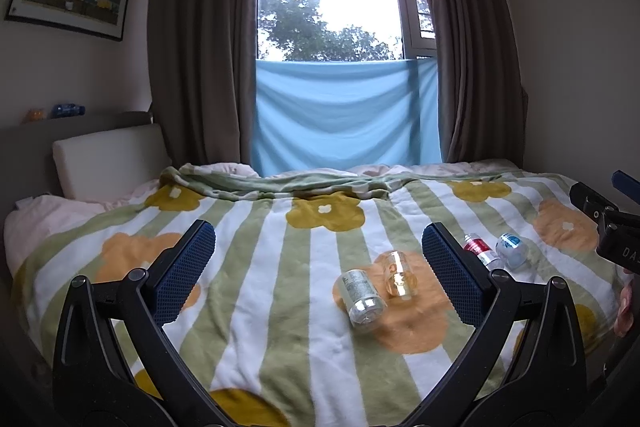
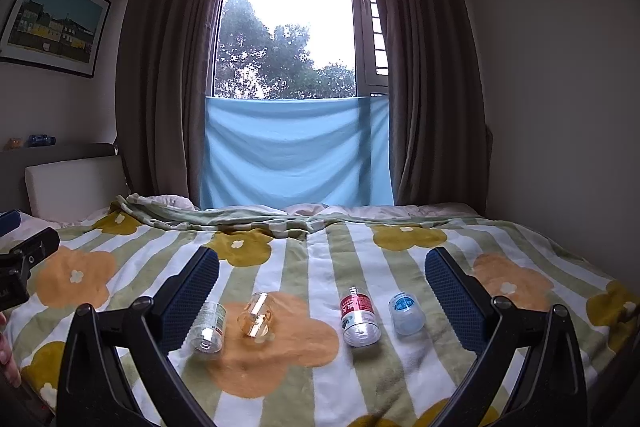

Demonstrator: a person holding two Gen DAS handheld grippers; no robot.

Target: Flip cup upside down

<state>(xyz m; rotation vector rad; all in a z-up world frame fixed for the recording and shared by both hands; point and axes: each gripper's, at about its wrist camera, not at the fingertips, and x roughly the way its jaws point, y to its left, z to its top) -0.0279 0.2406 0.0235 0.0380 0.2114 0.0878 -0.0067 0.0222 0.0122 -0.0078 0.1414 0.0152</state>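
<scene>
Four small cups lie on their sides in a row on the flowered blanket (image 1: 248,267). In the left wrist view they are a clear labelled cup (image 1: 362,297), an amber glass cup (image 1: 400,277), a red-labelled cup (image 1: 480,251) and a blue-labelled cup (image 1: 512,251). My left gripper (image 1: 319,239) hovers open above the bed, nearer than the cups, holding nothing. The right wrist view shows the clear cup (image 2: 208,327), amber cup (image 2: 258,315), red-labelled cup (image 2: 358,317) and blue-labelled cup (image 2: 406,313). My right gripper (image 2: 323,261) is open and empty above them.
The bed runs back to a folded green blanket (image 1: 280,183), brown curtains (image 1: 200,67) and a window with a blue cloth (image 1: 344,111). A white headboard cushion (image 1: 108,159) is at the left. The right tool's black body (image 1: 608,227) shows at the right edge, with a hand below.
</scene>
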